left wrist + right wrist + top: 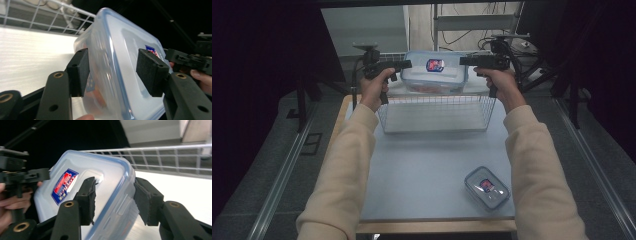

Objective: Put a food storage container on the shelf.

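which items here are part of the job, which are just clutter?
In the job:
large lidded container, held over the basket
wire basket
left tongs and right tongs, one at each end of the container

Lying about:
small lidded container, near table corner
cables behind the table

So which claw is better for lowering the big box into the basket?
Probably the right. The right claw has pads pressed on both sides of the big box's rim, above the wire basket. The left claw straddles the other end, but I can't tell if it squeezes firmly.
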